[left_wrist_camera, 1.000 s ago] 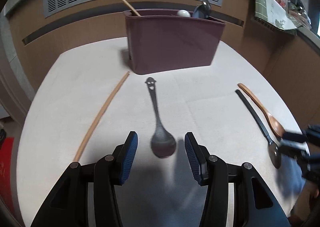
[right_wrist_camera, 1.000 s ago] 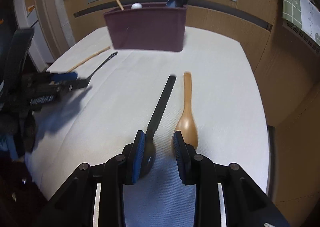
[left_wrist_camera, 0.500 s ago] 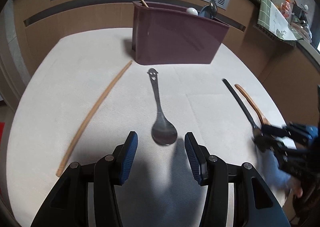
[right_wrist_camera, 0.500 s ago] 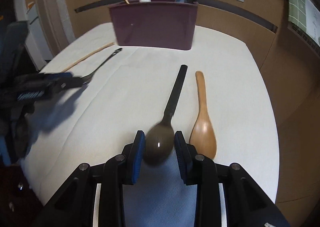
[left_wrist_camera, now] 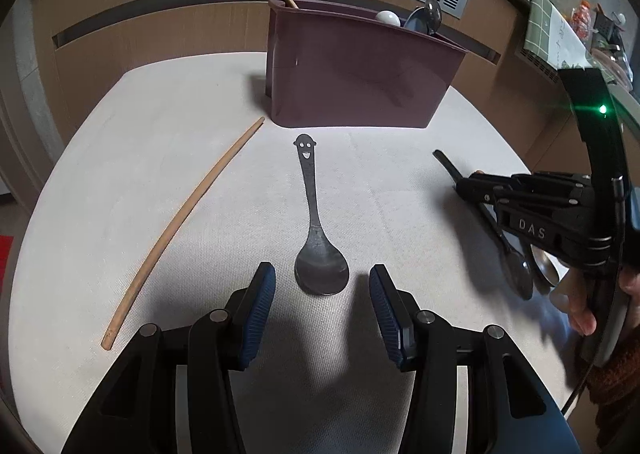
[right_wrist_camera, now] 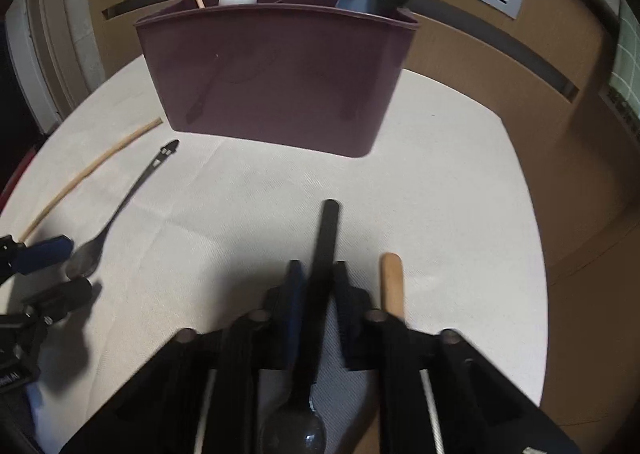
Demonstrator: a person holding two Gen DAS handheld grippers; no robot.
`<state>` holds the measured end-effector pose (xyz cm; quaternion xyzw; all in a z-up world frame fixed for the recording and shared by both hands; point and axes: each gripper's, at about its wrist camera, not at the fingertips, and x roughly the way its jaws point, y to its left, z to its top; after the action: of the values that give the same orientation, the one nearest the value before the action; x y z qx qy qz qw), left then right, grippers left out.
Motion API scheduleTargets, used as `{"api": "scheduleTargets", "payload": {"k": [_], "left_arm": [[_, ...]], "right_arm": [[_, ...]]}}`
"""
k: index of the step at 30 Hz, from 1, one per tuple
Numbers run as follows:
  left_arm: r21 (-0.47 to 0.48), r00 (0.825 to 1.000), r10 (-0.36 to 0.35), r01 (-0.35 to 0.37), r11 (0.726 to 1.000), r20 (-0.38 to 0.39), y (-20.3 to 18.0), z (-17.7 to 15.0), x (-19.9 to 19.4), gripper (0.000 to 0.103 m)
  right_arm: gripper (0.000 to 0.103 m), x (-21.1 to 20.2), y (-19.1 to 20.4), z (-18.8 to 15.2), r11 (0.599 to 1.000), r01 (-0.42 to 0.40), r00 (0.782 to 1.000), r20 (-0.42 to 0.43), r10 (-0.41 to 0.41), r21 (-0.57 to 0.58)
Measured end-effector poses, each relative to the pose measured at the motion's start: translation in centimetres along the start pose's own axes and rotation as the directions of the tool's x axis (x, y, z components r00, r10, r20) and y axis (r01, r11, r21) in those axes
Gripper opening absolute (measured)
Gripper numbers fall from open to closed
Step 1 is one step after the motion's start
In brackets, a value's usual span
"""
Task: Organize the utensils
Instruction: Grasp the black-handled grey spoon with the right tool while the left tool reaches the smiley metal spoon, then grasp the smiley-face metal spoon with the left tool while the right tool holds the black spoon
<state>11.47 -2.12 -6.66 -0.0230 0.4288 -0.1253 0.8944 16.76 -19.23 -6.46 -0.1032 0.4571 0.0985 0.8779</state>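
While the jaws close, right gripper [right_wrist_camera: 318, 282]: its pads flank the flat handle of the black spoon [right_wrist_camera: 326, 238], seemingly pressing on it; the bowl lies back under the tool.
Left gripper [left_wrist_camera: 322, 312]: wide open, holding nothing, hovering with the bowl of the grey spoon [left_wrist_camera: 316, 238] just ahead of its fingertips.
Black spoon, handling: likely light, stiff and slick. Taken on the handle's narrow edges near the middle, it may pivot bowl-down once lifted, so a firm pinch close to the bowl would carry it steadier.
Grey spoon, handling: thin metal lying flat on the cloth, handle pointing at the bin. The neck just above the bowl looks the best hold, since the bowl is broad and slippery.
Wooden spoon [right_wrist_camera: 392, 282]: just beside the right gripper, on the table; light and less slippery by the look.
Chopstick [left_wrist_camera: 184, 214]: well off to the left, long and thin, hard to pinch flat.
Bin [left_wrist_camera: 360, 70]: maroon, at the far side of the table [left_wrist_camera: 160, 114], already holding several utensils.
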Motion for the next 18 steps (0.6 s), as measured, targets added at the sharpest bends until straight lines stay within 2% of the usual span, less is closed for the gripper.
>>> {"api": "scheduleTargets", "payload": {"k": [4,7,13,18], "left_arm": [[0.011,1.000,0.022,-0.022,1.000,-0.003,-0.3,0.1,0.2,0.050],[0.015,0.999,0.036,-0.035,0.999,-0.005,-0.5,0.2,0.4,0.050],[0.022,0.998,0.070,-0.069,0.997,-0.011,-0.9,0.6,0.8,0.049],[0.038,0.992,0.129,-0.129,0.991,0.007,-1.2,1.0,1.2,0.035]], "right_arm": [[0.010,-1.1,0.2,0.1,0.999,0.048,0.997,0.059,-0.047,-0.002],[0.010,-2.7,-0.2,-0.2,1.000,-0.008,0.994,0.105,0.005,0.030],[0.010,-6.0,-0.9,-0.6,0.996,-0.055,0.977,0.209,0.040,0.067],[0.010,-7.2,-1.1,-0.6,0.996,-0.044,0.969,0.246,0.024,0.073]]}}
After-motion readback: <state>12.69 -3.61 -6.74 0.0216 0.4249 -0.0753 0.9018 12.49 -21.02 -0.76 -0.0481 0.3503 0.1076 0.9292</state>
